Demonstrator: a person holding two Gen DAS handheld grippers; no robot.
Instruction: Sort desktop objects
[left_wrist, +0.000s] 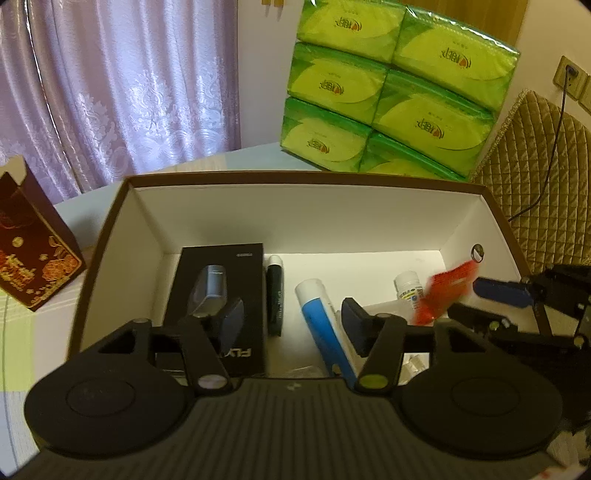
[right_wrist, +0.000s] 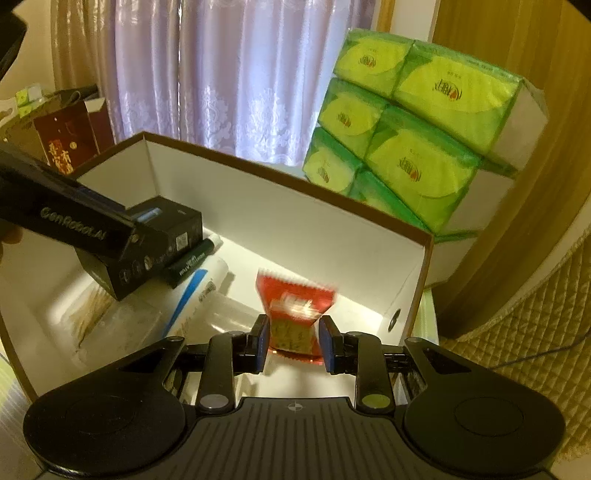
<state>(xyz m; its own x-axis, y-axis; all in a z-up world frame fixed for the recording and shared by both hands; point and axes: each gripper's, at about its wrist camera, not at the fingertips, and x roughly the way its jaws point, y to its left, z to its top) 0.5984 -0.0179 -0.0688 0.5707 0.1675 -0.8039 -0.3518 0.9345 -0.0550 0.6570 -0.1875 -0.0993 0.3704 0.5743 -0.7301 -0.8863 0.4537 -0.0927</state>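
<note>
Right gripper (right_wrist: 293, 343) hangs over the white box (right_wrist: 295, 218), jaws parted around the blurred red packet (right_wrist: 295, 302); left gripper (left_wrist: 291, 325) jaws open, empty.

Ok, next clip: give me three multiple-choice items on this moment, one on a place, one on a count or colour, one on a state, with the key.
1. Where does the black box lie?
A. Inside the open carton, at its left end
B. On the tissue packs
C. Outside the carton, by the curtain

2. What colour is the packet between the right tongs?
A. Green
B. Red
C. White

3. How do the left tongs stand?
A. Shut on the blue-and-white tube
B. Shut on the black box
C. Open, holding nothing

Key: 1 A, the box rests on the carton's floor beside a dark tube. 2 B, the wrapper is red with a serrated top. 3 C, the pads are wide apart above the carton's contents.
</note>
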